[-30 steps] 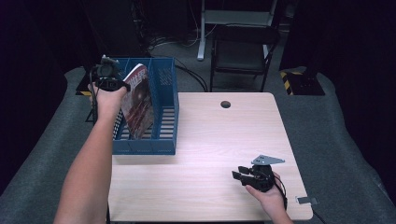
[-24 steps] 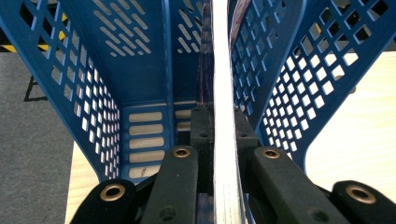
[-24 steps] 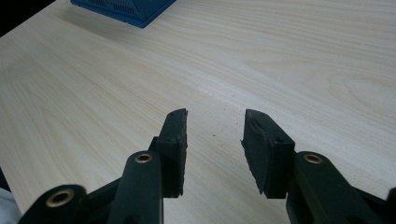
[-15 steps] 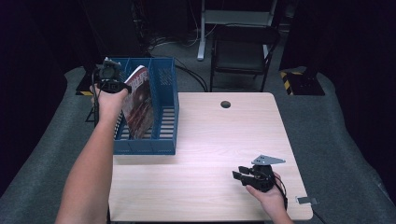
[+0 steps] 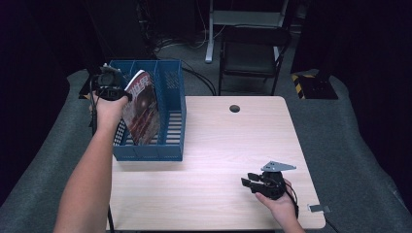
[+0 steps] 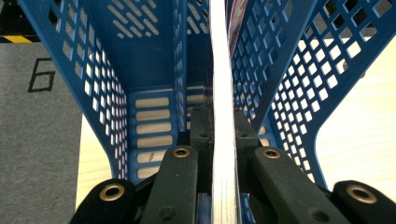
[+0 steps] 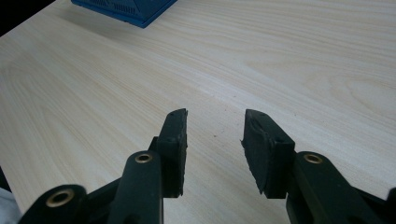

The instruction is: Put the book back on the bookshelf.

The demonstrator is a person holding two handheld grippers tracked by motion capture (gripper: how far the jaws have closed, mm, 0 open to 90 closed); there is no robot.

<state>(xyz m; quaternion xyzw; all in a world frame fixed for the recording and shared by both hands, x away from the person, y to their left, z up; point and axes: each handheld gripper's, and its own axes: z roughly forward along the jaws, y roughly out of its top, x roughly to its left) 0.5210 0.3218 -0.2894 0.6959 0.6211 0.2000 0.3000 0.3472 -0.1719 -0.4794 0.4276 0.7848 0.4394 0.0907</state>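
Observation:
A magazine (image 5: 142, 109) with a dark reddish cover stands tilted in the blue slotted file rack (image 5: 171, 116) at the table's left. My left gripper (image 5: 112, 91) is shut on the magazine's top edge, above the rack. Seen edge-on in the left gripper view, the magazine (image 6: 223, 93) runs between the two black jaws of that gripper (image 6: 223, 122), with rack dividers (image 6: 180, 51) on either side. My right gripper (image 5: 248, 182) rests low over the table's front right, open with nothing between its pads; the right gripper view has it (image 7: 215, 123) above bare wood.
The pale wooden table (image 5: 228, 145) has a round cable hole (image 5: 234, 108) near its far edge. A black chair (image 5: 250, 53) stands behind the table. Grey fabric (image 5: 58, 145) lies around the table. A corner of the rack (image 7: 126, 9) lies far ahead of the right gripper.

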